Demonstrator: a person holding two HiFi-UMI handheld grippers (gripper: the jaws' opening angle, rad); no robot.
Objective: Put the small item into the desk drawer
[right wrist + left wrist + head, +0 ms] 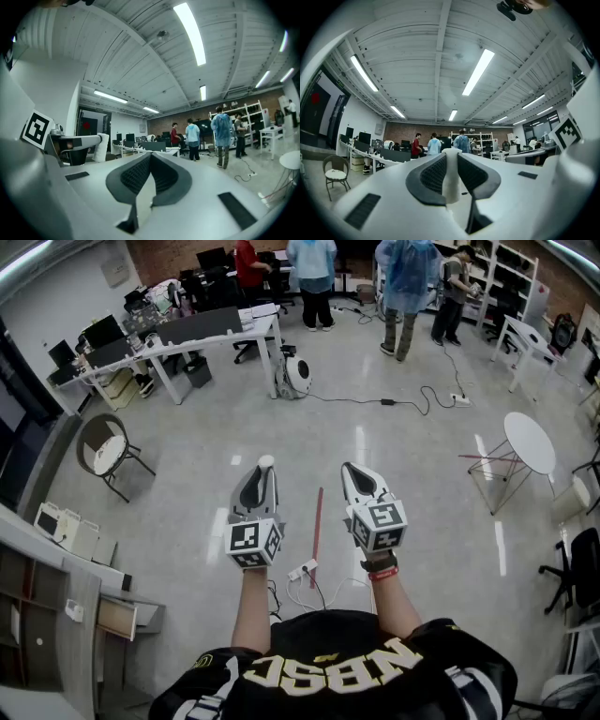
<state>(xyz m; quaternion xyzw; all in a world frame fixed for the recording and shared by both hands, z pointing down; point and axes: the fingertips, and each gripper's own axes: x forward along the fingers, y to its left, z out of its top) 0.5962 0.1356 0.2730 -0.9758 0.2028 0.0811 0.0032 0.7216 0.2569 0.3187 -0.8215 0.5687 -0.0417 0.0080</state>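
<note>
My left gripper (pixel 265 471) is held out at waist height over the floor, shut on a small white cylinder-shaped item (pixel 266 462) whose end pokes out past the fingertips. In the left gripper view the white item (pixel 451 180) stands upright between the dark ribbed pads (pixel 433 174), which press on both of its sides. My right gripper (pixel 350 470) is held beside it, a little to the right; its jaws (pixel 151 157) meet at the tip with nothing between them. A grey desk (pixel 56 582) with a light drawer front (pixel 118 617) stands at the lower left of the head view.
A chair (pixel 105 448) stands left of me. White desks with monitors (pixel 187 334) and several people (pixel 408 277) are at the back. A round white table (pixel 528 440) is at the right. A cable (pixel 394 401), a red strip (pixel 317 535) and a power strip (pixel 302 570) lie on the floor.
</note>
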